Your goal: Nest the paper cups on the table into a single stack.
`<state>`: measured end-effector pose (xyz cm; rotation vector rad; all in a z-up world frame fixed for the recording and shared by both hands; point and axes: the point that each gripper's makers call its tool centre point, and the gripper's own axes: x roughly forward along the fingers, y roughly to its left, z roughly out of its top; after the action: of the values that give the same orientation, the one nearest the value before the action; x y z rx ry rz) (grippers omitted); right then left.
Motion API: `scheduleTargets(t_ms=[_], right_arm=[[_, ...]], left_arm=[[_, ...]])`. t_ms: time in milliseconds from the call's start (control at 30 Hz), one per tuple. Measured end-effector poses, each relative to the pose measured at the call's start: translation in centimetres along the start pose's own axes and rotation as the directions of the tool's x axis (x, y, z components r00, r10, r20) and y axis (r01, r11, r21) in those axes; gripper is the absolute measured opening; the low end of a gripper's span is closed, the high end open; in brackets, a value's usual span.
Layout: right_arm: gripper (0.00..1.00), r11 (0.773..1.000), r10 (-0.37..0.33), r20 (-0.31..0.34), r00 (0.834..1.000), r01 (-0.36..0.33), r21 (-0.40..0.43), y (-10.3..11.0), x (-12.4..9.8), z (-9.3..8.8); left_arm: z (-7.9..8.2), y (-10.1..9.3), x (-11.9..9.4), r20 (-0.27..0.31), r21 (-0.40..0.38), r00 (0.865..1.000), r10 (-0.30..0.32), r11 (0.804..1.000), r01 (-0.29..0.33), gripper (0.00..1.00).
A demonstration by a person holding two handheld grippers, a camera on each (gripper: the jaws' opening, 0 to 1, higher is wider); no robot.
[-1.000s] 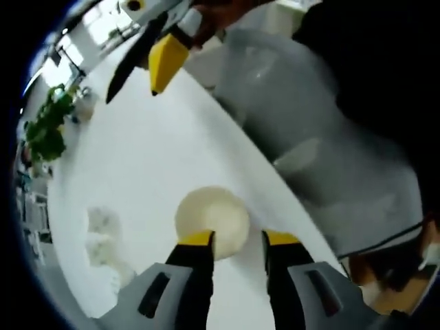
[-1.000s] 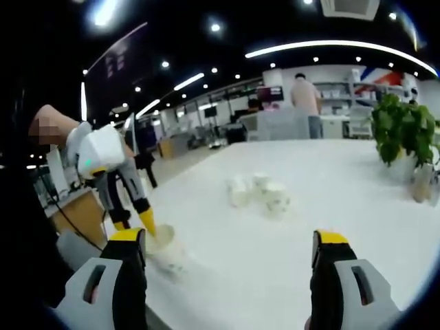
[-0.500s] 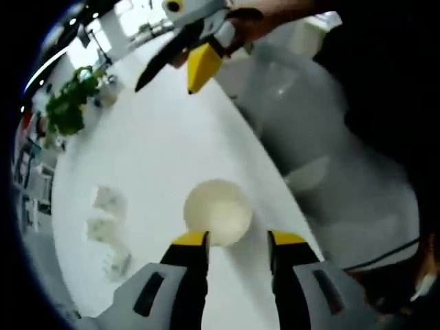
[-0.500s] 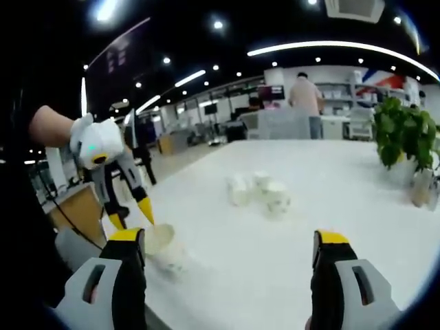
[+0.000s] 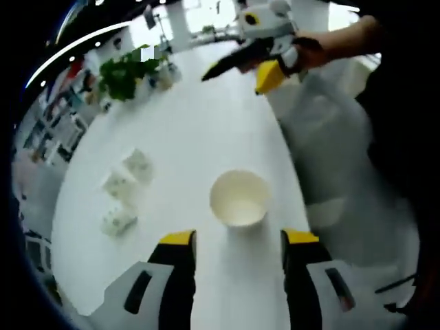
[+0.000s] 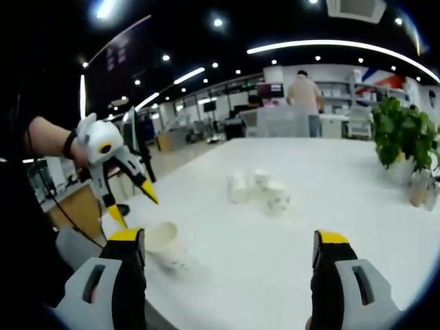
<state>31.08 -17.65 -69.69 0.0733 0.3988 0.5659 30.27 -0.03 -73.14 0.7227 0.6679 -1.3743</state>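
Left gripper (image 5: 237,242), jaws spread and empty, sits just short of the upright cup (image 5: 239,199), mouth up (probably the nearer hand); right gripper (image 6: 230,249) gapes too.

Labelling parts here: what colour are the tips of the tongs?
Yellow tips on black tongs, clearest in the left gripper view.

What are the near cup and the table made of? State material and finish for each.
Near cup: looks like paper, matte cream inside, thin rolled rim, faint print outside. Table: smooth white top with soft glare, likely laminate or painted board; the exact material cannot be told.
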Motion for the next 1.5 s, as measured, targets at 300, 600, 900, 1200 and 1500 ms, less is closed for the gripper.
scheduleTargets(t_ms=[300,600,900,1200,1500], right_arm=[[1.0,1.0,0.005,-0.006,1.0,-0.005,-0.006,0.6,-0.1,0.1],[1.0,1.0,0.012,-0.022,1.0,-0.012,-0.01,1.0,-0.1,-0.1],[1.0,0.999,0.03,-0.034,0.999,-0.031,-0.017,1.8,0.1,0.0],[1.0,0.999,0.029,-0.038,0.999,-0.03,-0.022,2.0,0.2,0.1],[1.0,0.999,0.03,-0.036,0.999,-0.031,-0.026,2.3,0.3,0.1]], left_arm=[[0.2,1.7,-2.6,0.142,-0.222,0.98,0.139,0.969,-0.105,0.55],[0.8,2.8,-5.0,0.209,-0.321,0.942,0.262,0.928,-0.187,0.65],[0.1,3.2,-5.7,0.204,-0.411,0.926,0.319,0.886,-0.215,0.84],[-1.4,4.0,-6.5,0.185,-0.47,0.905,0.383,0.843,-0.261,1.0],[-2.1,4.3,-6.8,0.171,-0.487,0.903,0.394,0.83,-0.27,1.0]])
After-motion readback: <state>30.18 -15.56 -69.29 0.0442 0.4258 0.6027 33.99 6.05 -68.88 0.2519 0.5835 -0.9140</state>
